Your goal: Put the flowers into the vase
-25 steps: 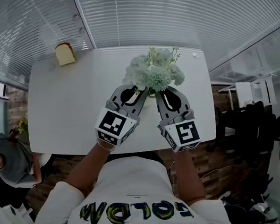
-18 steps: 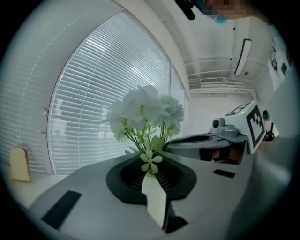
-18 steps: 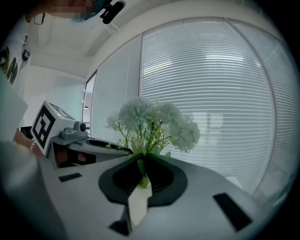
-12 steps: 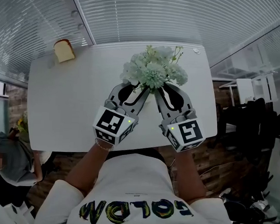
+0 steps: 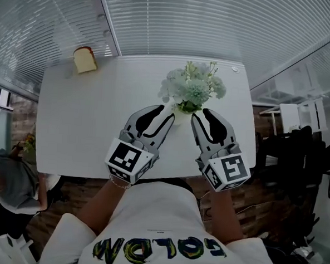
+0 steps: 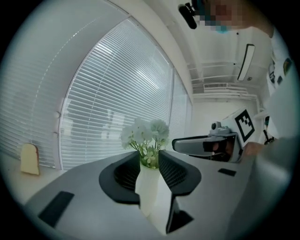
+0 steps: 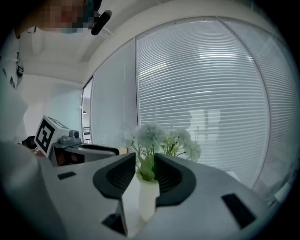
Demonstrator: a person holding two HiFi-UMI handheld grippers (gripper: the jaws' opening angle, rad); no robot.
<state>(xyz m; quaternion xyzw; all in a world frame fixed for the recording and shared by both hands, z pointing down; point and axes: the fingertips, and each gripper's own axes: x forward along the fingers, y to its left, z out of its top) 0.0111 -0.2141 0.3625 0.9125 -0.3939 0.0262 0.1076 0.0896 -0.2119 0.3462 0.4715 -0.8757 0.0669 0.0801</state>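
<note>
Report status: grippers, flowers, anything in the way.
Left gripper, right gripper: jaws just opening, nothing gripped. Flowers stand in vase on table. Nothing in the way.

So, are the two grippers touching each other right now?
Apart. The head view shows a strip of bare table between the left gripper and the right gripper.

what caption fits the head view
Flowers in the vase on the table; left claw and right claw, just opened, empty beside it

Vase [image 6: 149, 185] foot hidden behind jaws in both gripper views, under flowers [image 5: 193, 87] in head view. Speck [image 5: 234, 68]: too small to tell.
</note>
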